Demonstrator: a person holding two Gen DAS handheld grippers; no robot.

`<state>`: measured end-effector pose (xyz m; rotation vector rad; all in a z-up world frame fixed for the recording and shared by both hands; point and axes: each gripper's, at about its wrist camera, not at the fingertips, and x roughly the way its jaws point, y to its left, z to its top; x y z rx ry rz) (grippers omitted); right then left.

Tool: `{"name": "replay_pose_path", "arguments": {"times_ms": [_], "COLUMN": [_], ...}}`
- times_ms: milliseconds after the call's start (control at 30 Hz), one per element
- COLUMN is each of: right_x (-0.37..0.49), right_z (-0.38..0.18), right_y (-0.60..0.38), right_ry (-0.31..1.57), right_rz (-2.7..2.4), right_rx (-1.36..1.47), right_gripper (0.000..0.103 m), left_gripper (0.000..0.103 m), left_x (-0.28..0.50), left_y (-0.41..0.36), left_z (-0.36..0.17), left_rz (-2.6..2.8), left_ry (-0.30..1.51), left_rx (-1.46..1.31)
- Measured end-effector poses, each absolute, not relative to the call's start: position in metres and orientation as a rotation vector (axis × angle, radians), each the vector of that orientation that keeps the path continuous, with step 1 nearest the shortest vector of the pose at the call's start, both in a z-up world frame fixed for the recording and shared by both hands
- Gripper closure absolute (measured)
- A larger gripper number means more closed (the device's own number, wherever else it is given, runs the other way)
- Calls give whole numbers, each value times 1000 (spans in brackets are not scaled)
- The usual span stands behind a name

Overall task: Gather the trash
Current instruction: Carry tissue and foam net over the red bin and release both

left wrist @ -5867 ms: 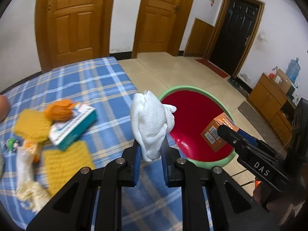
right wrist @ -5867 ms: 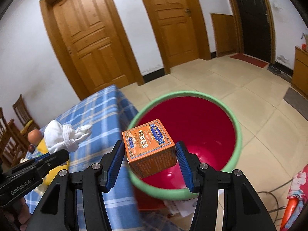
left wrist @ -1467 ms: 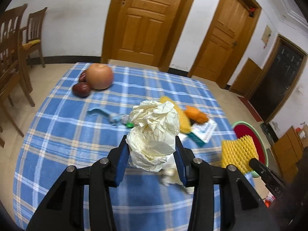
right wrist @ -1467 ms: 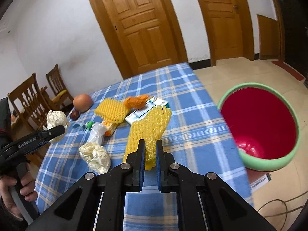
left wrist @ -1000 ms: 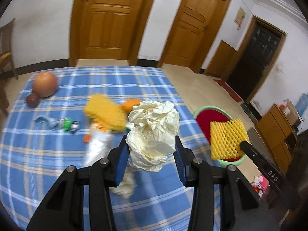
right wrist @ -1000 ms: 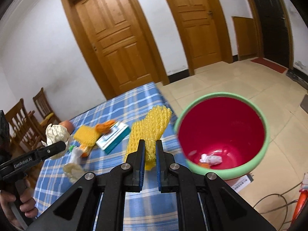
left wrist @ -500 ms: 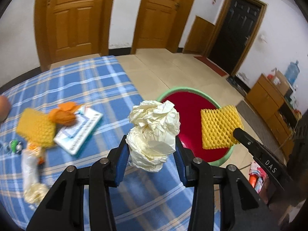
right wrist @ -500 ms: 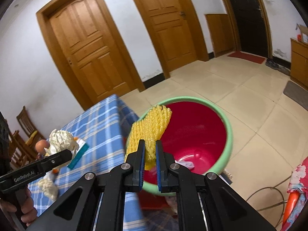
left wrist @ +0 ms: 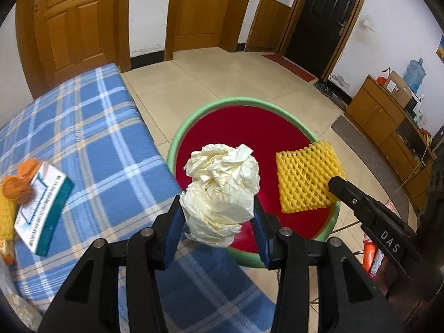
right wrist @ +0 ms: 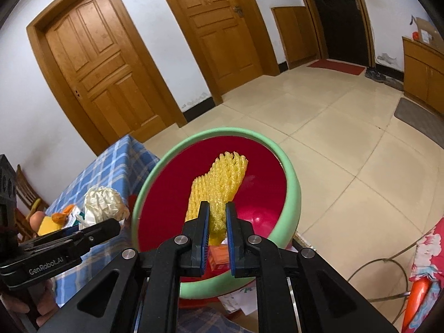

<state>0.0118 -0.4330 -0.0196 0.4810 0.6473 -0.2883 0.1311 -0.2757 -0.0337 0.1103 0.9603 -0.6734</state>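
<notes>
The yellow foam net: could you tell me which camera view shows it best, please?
The left wrist view: the yellow foam net shows broadside over the red bin, its mesh clear. The right wrist view shows it edge-on, its lower end pinched in the right gripper.

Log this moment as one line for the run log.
left gripper: shut on crumpled paper | right gripper: shut on yellow foam net | both over red bin | nothing released yet

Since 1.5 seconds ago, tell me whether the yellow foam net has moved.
Yes. The yellow foam net, then over the table, now hangs over the red bin.
</notes>
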Motion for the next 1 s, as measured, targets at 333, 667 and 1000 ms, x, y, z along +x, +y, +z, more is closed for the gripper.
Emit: {"name": "replay_pose_path", "arguments": {"times_ms": [333,667,1000], "right_x": [15,3,-13], "right_z": [-27,-15,1], "right_y": [-439,-431,-409], "right_ry": [638,612,581], "right_rz": [-294,-285,-244], "right_rx": [490,486,485], "right_gripper": [73,68,57], "left_gripper": [40,40,40], "left_x": [128,120,104], "left_y": [-276,-250,-205], "left_z": [-31,-16,-1], "left_rz": [-654,-623,-547], "left_ry": [940,916,885], "left_rx": [113,69,17]}}
